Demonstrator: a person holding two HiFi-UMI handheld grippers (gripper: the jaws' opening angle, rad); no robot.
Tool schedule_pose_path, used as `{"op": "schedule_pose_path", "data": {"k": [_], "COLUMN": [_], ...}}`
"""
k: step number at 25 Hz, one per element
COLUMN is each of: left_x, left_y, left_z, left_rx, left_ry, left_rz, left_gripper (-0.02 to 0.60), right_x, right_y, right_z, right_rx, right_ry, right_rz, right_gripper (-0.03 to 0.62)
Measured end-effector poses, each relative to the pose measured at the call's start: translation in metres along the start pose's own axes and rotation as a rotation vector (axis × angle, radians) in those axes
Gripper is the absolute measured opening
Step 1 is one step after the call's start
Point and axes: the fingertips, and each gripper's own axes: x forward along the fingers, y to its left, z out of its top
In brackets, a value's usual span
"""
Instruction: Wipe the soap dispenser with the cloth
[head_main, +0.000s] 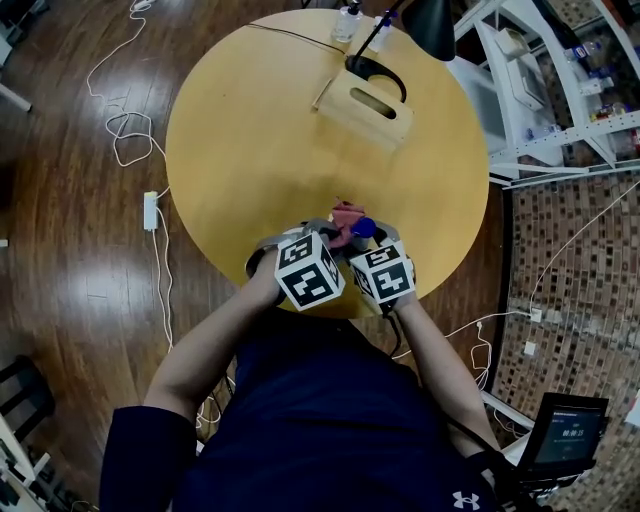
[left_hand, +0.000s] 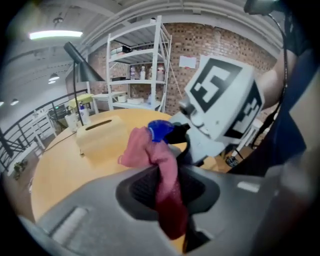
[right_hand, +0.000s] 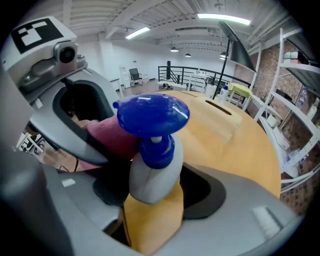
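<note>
The soap dispenser (right_hand: 152, 172) has a pale grey body and a blue pump head (right_hand: 152, 116). It stands upright between the jaws of my right gripper (right_hand: 152, 187), which is shut on its body. My left gripper (left_hand: 167, 187) is shut on a pink cloth (left_hand: 162, 170), whose bunched end presses against the dispenser's side just under the blue head (left_hand: 159, 130). In the head view both grippers sit close together over the near edge of the round wooden table (head_main: 250, 150), with the cloth (head_main: 345, 214) and blue head (head_main: 363, 228) just beyond the marker cubes.
A wooden tissue box (head_main: 368, 105) lies at the table's far side, beside a black lamp (head_main: 430, 25) and small bottles (head_main: 347, 22). White shelving (head_main: 530, 90) stands to the right. Cables and a power strip (head_main: 151, 210) lie on the floor at left.
</note>
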Motion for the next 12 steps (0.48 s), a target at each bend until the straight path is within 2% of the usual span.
{"op": "schedule_pose_path", "data": {"k": [3,5,7,9,12], "left_x": [-0.001,-0.002,-0.005,-0.005,0.001], "left_y": [-0.007,0.002,0.017,0.020,0.003], "left_z": [-0.001,0.001,0.003,0.005,0.007], "left_rx": [-0.046,-0.126,-0.171,-0.158,-0.094], "left_ry": [-0.018,-0.054,-0.079,-0.076,-0.057], "left_rz": [-0.031,0.005,0.066,0.076,0.049], "left_gripper": [0.086,0.087,0.087,0.087,0.089], "right_x": [0.001,0.000,-0.001,0.001,0.003], "right_y": [0.001,0.002,0.007,0.012,0.011], "right_z": [0.000,-0.006,-0.015,-0.022,-0.027], "right_rx": [-0.014,-0.013,-0.008,-0.008,0.033], "right_ry": [0.005,-0.005,-0.015,-0.014,0.015], "right_rz": [-0.024,-0.025,-0.010,-0.002,-0.028], "right_gripper": [0.281,0.293,0.304,0.299,0.287]}}
